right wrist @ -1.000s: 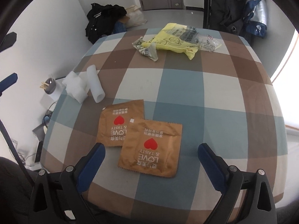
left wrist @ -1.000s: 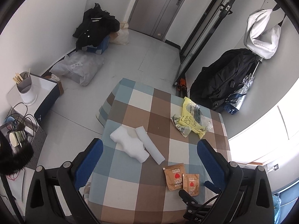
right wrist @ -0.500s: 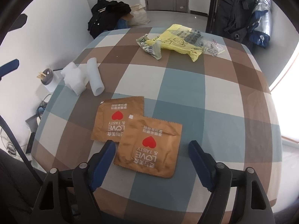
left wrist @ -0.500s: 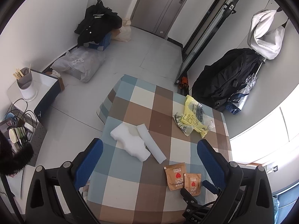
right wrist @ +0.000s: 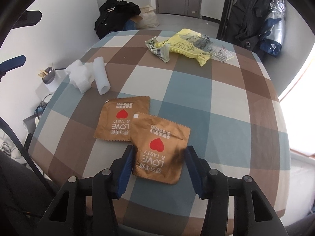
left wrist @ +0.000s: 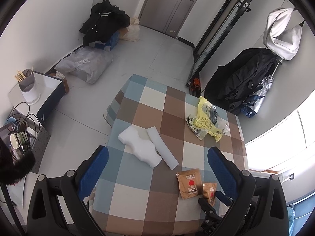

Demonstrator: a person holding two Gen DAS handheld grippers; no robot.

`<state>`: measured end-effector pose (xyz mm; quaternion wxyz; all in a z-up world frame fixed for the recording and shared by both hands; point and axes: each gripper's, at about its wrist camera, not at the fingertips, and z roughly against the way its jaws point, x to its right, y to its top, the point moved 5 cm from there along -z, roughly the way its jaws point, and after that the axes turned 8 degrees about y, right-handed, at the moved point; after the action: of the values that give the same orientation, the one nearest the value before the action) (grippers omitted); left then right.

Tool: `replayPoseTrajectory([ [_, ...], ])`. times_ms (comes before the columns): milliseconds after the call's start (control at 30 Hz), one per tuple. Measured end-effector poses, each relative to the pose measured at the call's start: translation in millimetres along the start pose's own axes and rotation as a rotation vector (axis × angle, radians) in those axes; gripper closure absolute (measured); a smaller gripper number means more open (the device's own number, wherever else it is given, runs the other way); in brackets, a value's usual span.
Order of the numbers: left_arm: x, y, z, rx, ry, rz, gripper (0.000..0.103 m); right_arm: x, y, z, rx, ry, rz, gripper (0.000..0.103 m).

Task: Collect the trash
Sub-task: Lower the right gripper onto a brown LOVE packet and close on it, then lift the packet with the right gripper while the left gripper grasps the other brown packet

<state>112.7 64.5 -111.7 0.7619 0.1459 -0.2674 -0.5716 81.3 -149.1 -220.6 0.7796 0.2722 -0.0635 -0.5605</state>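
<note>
Two brown "LOVE & TASTY" packets lie overlapping on the checked tablecloth [right wrist: 226, 108]. My right gripper [right wrist: 158, 157] is low over the nearer packet [right wrist: 159, 149]. Its jaws are closing, with a blue pad against each side edge of the packet, which is creased and buckled. The farther packet [right wrist: 122, 122] lies flat, partly under it. A yellow wrapper [right wrist: 183, 45] and clear wrappers lie at the far side. A white foam block [right wrist: 79, 76] and a foam tube [right wrist: 101, 76] rest at the left edge. My left gripper [left wrist: 157, 153] hangs open, high above the table, with nothing between its fingers.
On the floor beyond the table are a black coat on a blue box [left wrist: 104, 25], a grey plastic bag [left wrist: 84, 64] and a dark backpack [left wrist: 242, 84]. A low side table with a chopstick cup [left wrist: 29, 86] stands left. A closed door [left wrist: 167, 4] is at the back.
The right jaws have narrowed from wide apart to the sides of the nearer brown packet, which has crumpled. The left view has barely changed.
</note>
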Motion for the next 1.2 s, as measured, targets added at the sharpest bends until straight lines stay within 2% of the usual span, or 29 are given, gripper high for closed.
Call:
replayPoseTrajectory([
  [67,-1,-1,-2,-0.005,0.001,0.006,0.004,2,-1,1,-0.001,0.015,-0.013,0.053],
  [167,-1,-3,-5,-0.018,-0.002,0.009,0.004,10,-1,6,0.011,0.085,-0.088,0.053],
  [333,6,-9,-7,-0.015,0.023,-0.031,0.004,21,-3,14,0.021,0.129,-0.15,0.053],
  [533,14,-23,-19,-0.064,0.037,-0.086,0.004,28,-7,26,0.045,0.145,-0.157,0.053],
  [833,38,-60,-53,-0.217,0.051,-0.199,0.004,54,-8,57,0.129,0.163,-0.2,0.053],
  [933,48,-66,-61,-0.23,0.099,-0.239,0.004,64,-8,68,0.161,0.157,-0.212,0.053],
  [1200,76,-82,-81,-0.288,0.156,-0.342,0.004,95,-13,81,0.183,0.144,-0.281,0.053],
])
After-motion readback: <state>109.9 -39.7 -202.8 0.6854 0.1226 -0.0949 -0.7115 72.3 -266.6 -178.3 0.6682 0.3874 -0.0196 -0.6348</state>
